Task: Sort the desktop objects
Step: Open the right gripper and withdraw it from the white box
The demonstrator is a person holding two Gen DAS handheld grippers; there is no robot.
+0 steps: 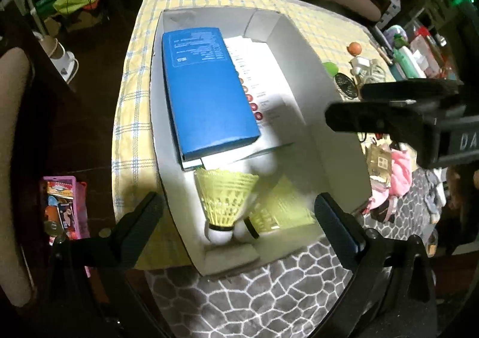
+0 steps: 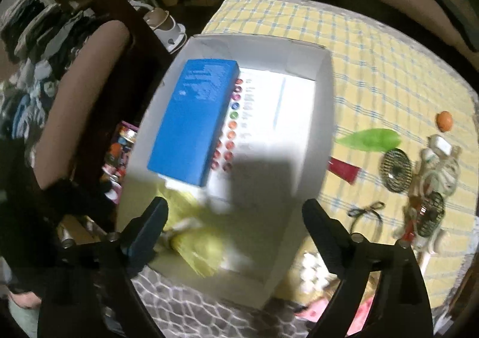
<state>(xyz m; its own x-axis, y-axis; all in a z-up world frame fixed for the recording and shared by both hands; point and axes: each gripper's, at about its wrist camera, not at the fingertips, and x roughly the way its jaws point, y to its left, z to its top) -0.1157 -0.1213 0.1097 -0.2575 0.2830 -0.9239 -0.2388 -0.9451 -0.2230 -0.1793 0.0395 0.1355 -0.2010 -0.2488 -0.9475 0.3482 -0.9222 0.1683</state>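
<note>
A white cardboard box (image 1: pixel 302 48) (image 2: pixel 324 104) sits on the yellow checked tablecloth. Inside lie a blue box (image 1: pixel 206 89) (image 2: pixel 194 119) on a white printed sheet (image 1: pixel 263 80) (image 2: pixel 269 110), and at the near end yellow shuttlecocks (image 1: pixel 224 200), blurred in the right wrist view (image 2: pixel 197 236). My left gripper (image 1: pixel 236 218) is open and empty above the box's near end. My right gripper (image 2: pixel 235 224) is open and empty over the same end. The right gripper also shows in the left wrist view (image 1: pixel 389 107), at the right.
To the right of the box on the cloth lie a green leaf-shaped item (image 2: pixel 369 137), an orange ball (image 2: pixel 444 120), a round black mesh piece (image 2: pixel 395 170), a red card (image 2: pixel 344 170), a black hair tie (image 2: pixel 366 212) and a white cable bundle (image 2: pixel 437 170). A chair (image 2: pixel 80 98) stands left.
</note>
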